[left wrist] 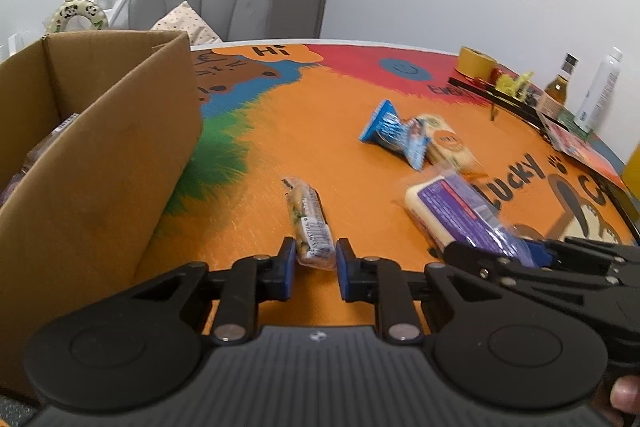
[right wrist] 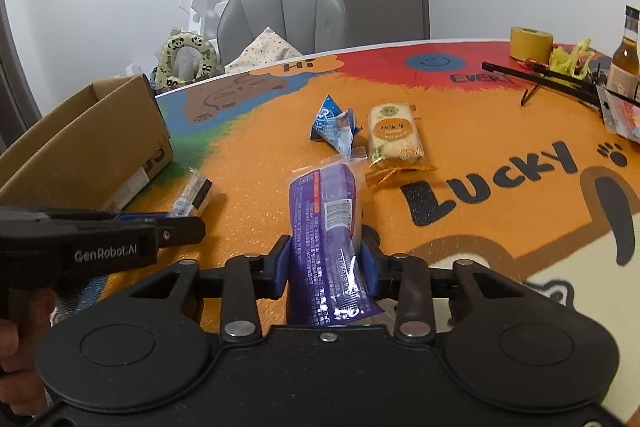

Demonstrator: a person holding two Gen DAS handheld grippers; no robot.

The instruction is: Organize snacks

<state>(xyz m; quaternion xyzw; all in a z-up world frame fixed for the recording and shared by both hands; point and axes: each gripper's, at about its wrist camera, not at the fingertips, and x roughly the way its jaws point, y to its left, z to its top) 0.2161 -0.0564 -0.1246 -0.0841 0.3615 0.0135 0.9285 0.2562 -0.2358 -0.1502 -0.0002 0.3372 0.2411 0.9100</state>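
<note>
Snack bar (left wrist: 310, 223), small and clear-wrapped, lying flat on the orange part of the table (left wrist: 320, 131), with its near end between the two blue pads of the left gripper (left wrist: 316, 263). Pads very close on each side of the wrapper; cannot tell whether pressing already or only framing it. Purple packet (right wrist: 326, 223) clamped across its width by the right gripper (right wrist: 326, 267), far end pointing away over the table.

For the step in hand, probably grasping the bar to carry it to the cardboard box (left wrist: 100, 167) just at the left:
- Close slowly on the bar, not on the loose wrapper seal alone, otherwise likely to slip out.
- Push slightly more forward before squeezing, to hold more of the bar than the end.
- Lift straight up first, then move left and high enough to pass over the box wall.
- Keep the right gripper apart from the left one; near each other now, so better to move one at a time.
- Release low inside the box, beside what is already there.

Farther out, a blue packet (left wrist: 386, 127) and a cracker pack (right wrist: 394, 135) touching each other in the middle of the table, not yet sorted.
</note>
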